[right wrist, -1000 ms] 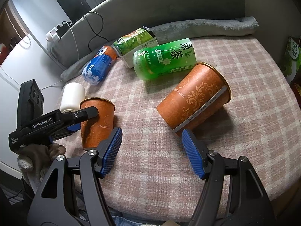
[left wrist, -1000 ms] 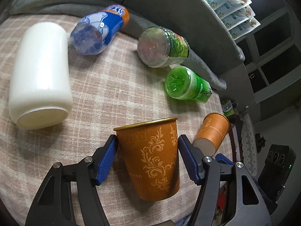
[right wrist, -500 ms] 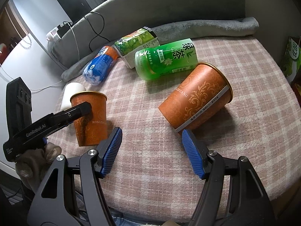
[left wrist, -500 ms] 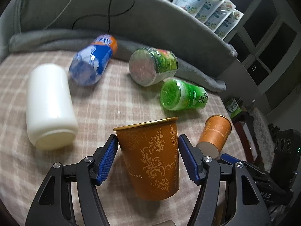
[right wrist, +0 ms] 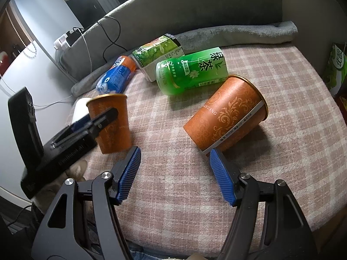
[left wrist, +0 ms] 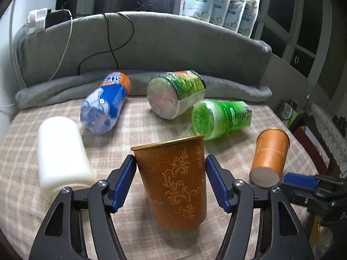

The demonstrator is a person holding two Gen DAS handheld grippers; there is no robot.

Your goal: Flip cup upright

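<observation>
Left gripper (left wrist: pixel 170 185) pinches the cup (left wrist: pixel 173 184), now fully upright at lower centre; second cup (right wrist: pixel 226 112) still lies sideways, centre right, before the spread right gripper (right wrist: pixel 175 176).

A round tabletop (left wrist: pixel 138 125) is covered with a pink-and-cream plaid cloth. A rolled grey towel (left wrist: pixel 227 84) lies along its far edge, against a curved grey backrest (left wrist: pixel 173 43) with a black cable (left wrist: pixel 112 49) draped over it. A white cylindrical container (left wrist: pixel 60 156) lies on its side near the left edge. Towards the far edge, three bottles lie on their sides: a blue-and-orange bottle (left wrist: pixel 106 101), a clear bottle with a green leafy label (left wrist: pixel 175 93) and a bright green tea bottle (left wrist: pixel 221 119), the last two touching. Behind the backrest stand white pouches (left wrist: pixel 219 2) in a row.
</observation>
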